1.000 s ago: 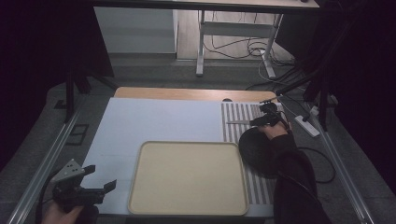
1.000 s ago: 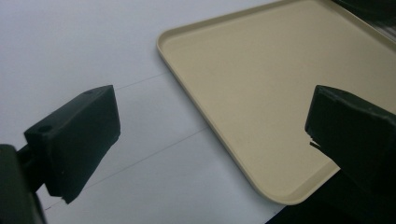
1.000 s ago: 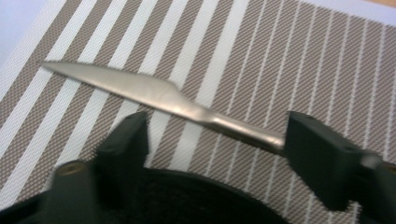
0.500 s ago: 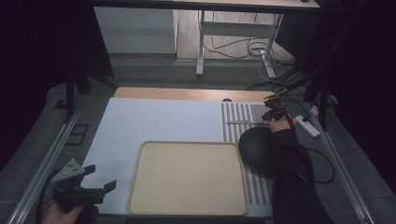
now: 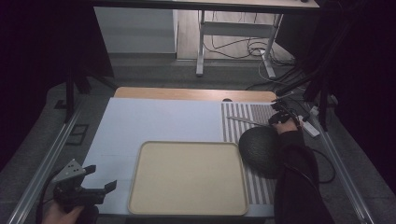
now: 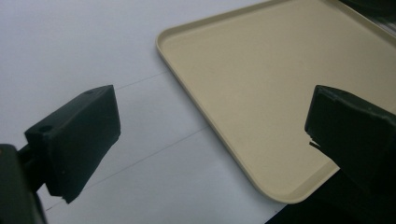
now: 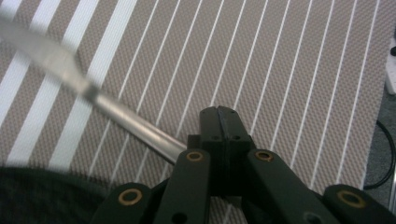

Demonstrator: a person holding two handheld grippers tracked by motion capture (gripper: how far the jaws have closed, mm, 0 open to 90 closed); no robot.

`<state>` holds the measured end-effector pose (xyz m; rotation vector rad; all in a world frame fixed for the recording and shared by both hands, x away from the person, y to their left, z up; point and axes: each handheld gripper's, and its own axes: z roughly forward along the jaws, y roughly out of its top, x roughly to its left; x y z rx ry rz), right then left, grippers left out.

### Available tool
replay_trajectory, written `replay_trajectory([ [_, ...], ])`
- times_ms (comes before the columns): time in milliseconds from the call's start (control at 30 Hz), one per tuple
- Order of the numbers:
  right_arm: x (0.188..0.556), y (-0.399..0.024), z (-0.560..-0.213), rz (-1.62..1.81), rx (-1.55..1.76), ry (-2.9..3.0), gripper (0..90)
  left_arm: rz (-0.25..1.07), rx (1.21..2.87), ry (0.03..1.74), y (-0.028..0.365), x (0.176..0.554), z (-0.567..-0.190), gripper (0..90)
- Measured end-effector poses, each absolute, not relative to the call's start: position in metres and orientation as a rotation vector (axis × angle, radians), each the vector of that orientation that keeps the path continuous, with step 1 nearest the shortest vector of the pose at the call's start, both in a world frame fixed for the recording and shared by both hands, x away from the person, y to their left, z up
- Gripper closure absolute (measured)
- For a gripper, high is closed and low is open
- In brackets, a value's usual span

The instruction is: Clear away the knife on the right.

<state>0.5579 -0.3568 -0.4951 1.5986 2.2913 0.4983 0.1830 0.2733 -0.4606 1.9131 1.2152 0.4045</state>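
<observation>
1. Slim silver metal table knife [image 7: 116, 114]: on the brown-and-white striped woven placemat [image 5: 243, 116] at far right; judged stiff, light, slick; handle end the sensible hold.
2. Right gripper [image 7: 224, 122]: jaws pressed together, clamped on the knife's handle end; blade angled away leftward, blurred in the right gripper view.
3. Left gripper [image 6: 210, 126]: jaws wide apart, empty; hovering at the near left, just beside the tray corner.
4. Beige rectangular plastic tray [image 5: 187, 177]: bare, raised rim, near centre; probable landing room.
5. Dark round textured bowl [image 5: 259, 150]: touching the tray's right edge, between knife and tray; obstacle to skirt.
6. Pale blue table mat [image 5: 154, 121]: open room at left and far.
</observation>
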Motion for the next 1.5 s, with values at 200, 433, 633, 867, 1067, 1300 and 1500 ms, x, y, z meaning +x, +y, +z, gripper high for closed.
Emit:
replay_trajectory([
  [200, 0.545, -0.364, -0.491, 0.408, 1.528, 2.387, 90.0, 0.407, 1.917, 1.217, 0.273, 0.183, -0.460, 3.4],
  [433, 0.540, -0.369, -0.490, 0.399, 1.551, 2.435, 90.0, 0.410, 1.919, 1.214, 0.272, 0.183, -0.460, 3.4],
  [633, 0.540, -0.369, -0.482, 0.443, 1.570, 2.376, 78.3, 0.411, 1.922, 1.213, 0.272, 0.184, -0.460, 3.4],
  [867, 0.546, -0.355, -0.472, 0.545, 1.599, 2.316, 38.6, 0.411, 1.922, 1.214, 0.272, 0.184, -0.460, 3.4],
  [1067, 0.552, -0.336, -0.475, 0.538, 1.590, 2.292, 8.3, 0.411, 1.922, 1.214, 0.272, 0.184, -0.460, 3.4],
  [1300, 0.560, -0.324, -0.487, 0.463, 1.640, 2.258, 0.0, 0.411, 1.924, 1.212, 0.272, 0.184, -0.460, 3.4],
  [1500, 0.561, -0.323, -0.496, 0.466, 1.639, 2.299, 3.8, 0.412, 1.926, 1.211, 0.272, 0.184, -0.460, 3.4],
])
